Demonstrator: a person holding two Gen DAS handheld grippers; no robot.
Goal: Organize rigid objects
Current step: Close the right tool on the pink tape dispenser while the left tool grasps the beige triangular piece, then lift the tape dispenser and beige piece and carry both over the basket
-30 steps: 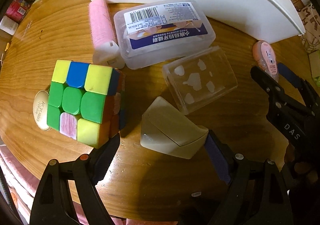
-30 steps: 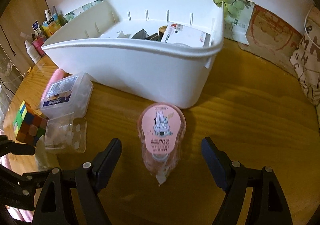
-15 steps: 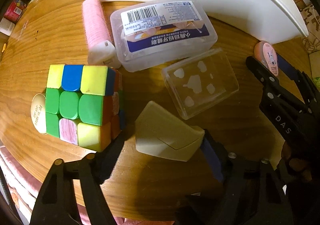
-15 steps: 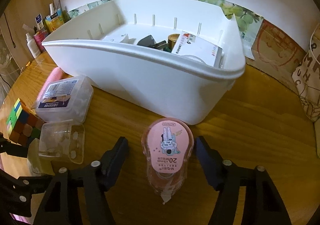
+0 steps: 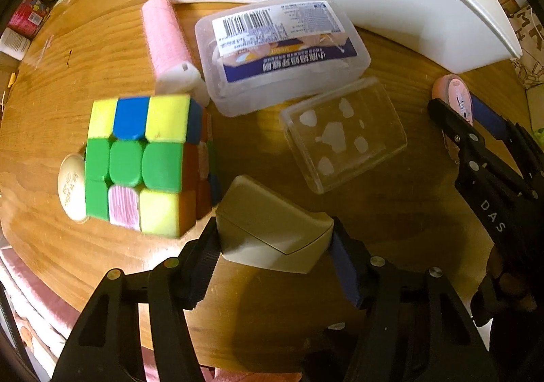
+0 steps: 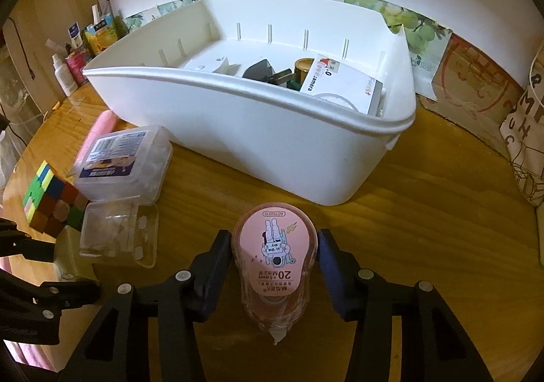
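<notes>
My left gripper [image 5: 275, 246] is shut on a cream wedge-shaped case [image 5: 272, 229] lying on the wooden table. A Rubik's cube [image 5: 142, 161] sits just to its left. My right gripper [image 6: 274, 263] is shut on a pink correction tape dispenser [image 6: 273, 263], its tip pointing back at the camera. The dispenser also shows at the right of the left wrist view [image 5: 457, 100]. A white bin [image 6: 258, 130] stands behind, holding a camera box and other items.
A labelled clear box [image 5: 282, 52], a small clear box [image 5: 343, 134], a pink roller [image 5: 166, 42] and a gold coin-like disc [image 5: 71, 188] lie on the table [image 6: 425, 212]. Bottles stand at the far left [image 6: 68, 72]. Bags stand at the right.
Both grippers moved forward and closed: the left onto the cream case, the right onto the pink tape dispenser.
</notes>
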